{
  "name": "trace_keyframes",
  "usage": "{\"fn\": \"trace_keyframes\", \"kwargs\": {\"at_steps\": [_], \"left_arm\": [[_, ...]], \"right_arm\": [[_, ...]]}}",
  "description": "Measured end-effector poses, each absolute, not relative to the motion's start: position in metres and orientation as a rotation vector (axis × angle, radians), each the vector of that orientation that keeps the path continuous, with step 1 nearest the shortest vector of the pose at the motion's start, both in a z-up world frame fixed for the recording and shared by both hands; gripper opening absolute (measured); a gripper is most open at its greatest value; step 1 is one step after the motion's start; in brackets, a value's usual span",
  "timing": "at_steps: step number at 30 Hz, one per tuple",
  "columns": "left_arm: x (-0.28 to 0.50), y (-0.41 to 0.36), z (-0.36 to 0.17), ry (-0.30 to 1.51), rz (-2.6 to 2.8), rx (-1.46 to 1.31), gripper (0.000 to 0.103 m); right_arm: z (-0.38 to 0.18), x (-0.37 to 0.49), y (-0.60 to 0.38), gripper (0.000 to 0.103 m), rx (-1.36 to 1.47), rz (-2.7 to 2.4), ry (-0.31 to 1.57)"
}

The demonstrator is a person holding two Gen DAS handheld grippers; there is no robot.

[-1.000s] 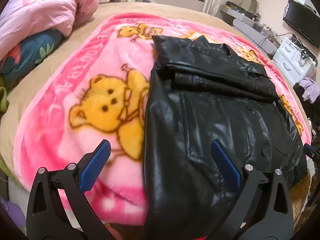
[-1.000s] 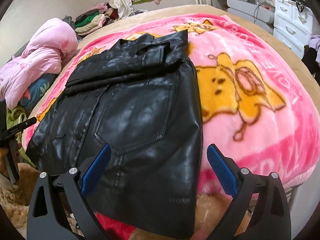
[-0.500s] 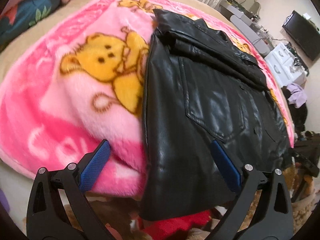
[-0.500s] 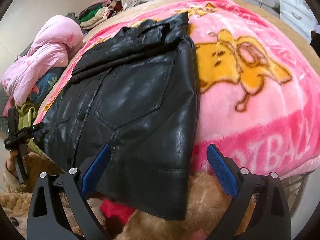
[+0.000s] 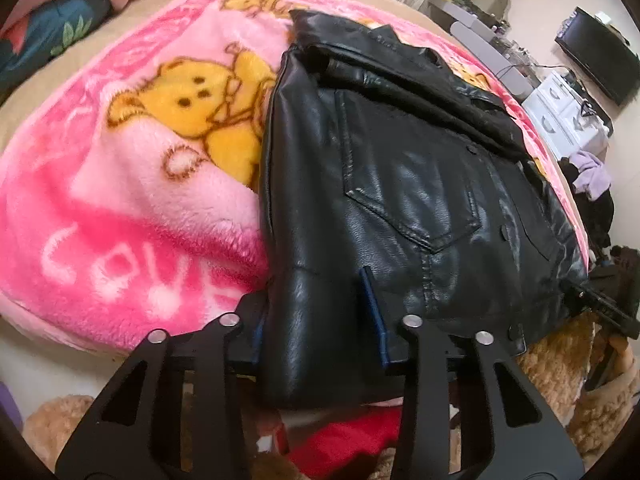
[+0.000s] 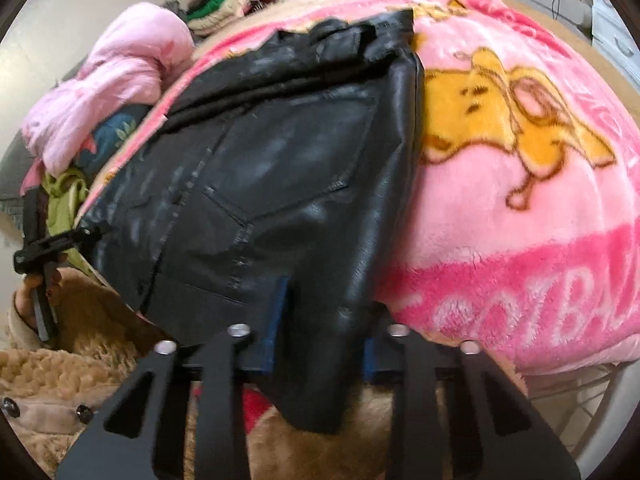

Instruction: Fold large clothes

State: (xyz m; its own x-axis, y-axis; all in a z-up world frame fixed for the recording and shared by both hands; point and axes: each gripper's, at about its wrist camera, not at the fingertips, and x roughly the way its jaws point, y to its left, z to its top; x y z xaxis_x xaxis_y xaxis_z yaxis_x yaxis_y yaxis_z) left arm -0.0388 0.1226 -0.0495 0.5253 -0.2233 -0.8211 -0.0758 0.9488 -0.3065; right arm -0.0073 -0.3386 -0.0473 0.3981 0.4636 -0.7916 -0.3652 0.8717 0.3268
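Observation:
A black leather jacket [image 5: 400, 184] lies flat on a pink bear-print blanket [image 5: 120, 184], sleeves folded across its top, hem hanging over the bed's near edge. My left gripper [image 5: 316, 320] is shut on the jacket's left hem corner, leather bunched between the blue pads. In the right wrist view the jacket [image 6: 280, 160] fills the middle. My right gripper [image 6: 324, 328] is shut on the right hem corner. The other gripper [image 6: 44, 248] shows at the far left edge there.
A pink duvet [image 6: 112, 92] and piled clothes lie at the bed's far left. A white drawer unit [image 5: 568, 116] and a TV [image 5: 600, 56] stand right of the bed. Tan fleece [image 6: 80, 360] and a red item [image 5: 344, 440] are below the hem.
Both grippers dropped toward the near bed edge and closed from wide open onto the jacket's two hem corners. The hem now bunches between the pads.

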Motion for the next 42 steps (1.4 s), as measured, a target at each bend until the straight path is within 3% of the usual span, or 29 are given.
{"fn": "trace_keyframes", "kwargs": {"at_steps": [2,7,24,42], "left_arm": [[-0.041,0.125,-0.048,1.009,-0.099,-0.349,0.021],[-0.053,0.139,-0.035,0.956,-0.163,-0.481,0.003],[0.005,0.144,0.061,0.695,-0.255,-0.597,0.003],[0.096,0.145,0.084,0.625,-0.168,-0.656,0.004]], "right_arm": [[-0.042,-0.013,-0.34,0.016,0.115,0.542,1.007],[-0.023,-0.025,-0.342,0.013,0.162,0.604,0.96],[0.06,0.016,-0.356,0.01,0.366,0.65,0.671],[0.082,0.128,-0.351,0.01,0.495,0.595,0.604]]}}
